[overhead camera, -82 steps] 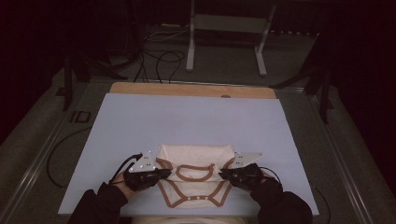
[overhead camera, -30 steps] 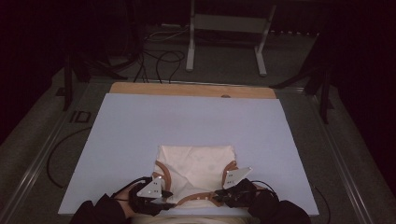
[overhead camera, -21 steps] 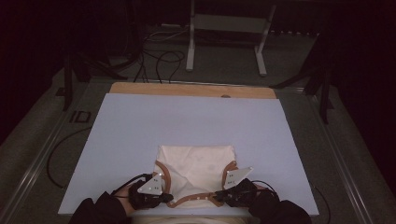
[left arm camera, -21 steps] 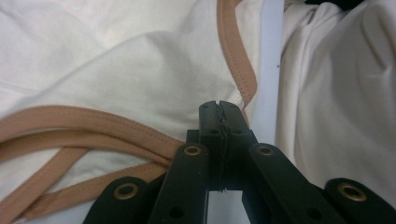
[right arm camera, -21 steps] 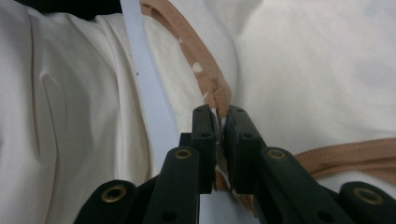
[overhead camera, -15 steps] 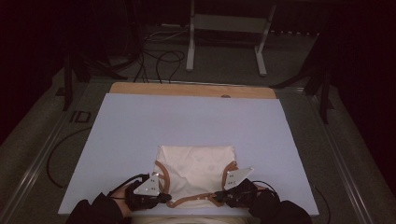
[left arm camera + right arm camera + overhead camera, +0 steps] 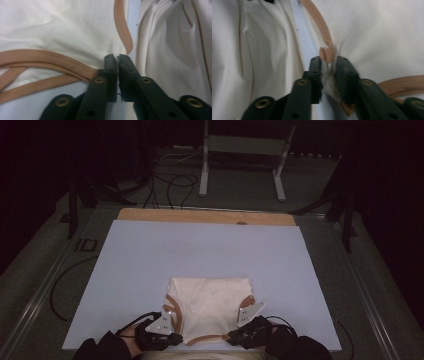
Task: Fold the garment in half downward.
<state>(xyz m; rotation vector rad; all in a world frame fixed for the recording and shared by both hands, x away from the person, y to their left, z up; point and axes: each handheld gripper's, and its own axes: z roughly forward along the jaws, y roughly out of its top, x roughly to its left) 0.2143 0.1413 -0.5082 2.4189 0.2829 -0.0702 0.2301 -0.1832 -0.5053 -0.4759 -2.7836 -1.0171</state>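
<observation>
Cream garment [image 7: 210, 307] w/ tan trim [image 7: 45, 62] lies flat at the table's [image 7: 150, 255] near edge, long axis running away from us. We hold the left gripper [image 7: 162, 336] at its near-left corner and the right gripper [image 7: 245, 335] at its near-right corner, both equally close. Left gripper view: jaws nearly together, having just eased apart, fabric edge at their tips; whether they pinch it we cannot tell. Right gripper view: jaws have just been opening, yet bunched hem [image 7: 327, 53] sits clamped between them. Garment extends fwd of both jaws.
</observation>
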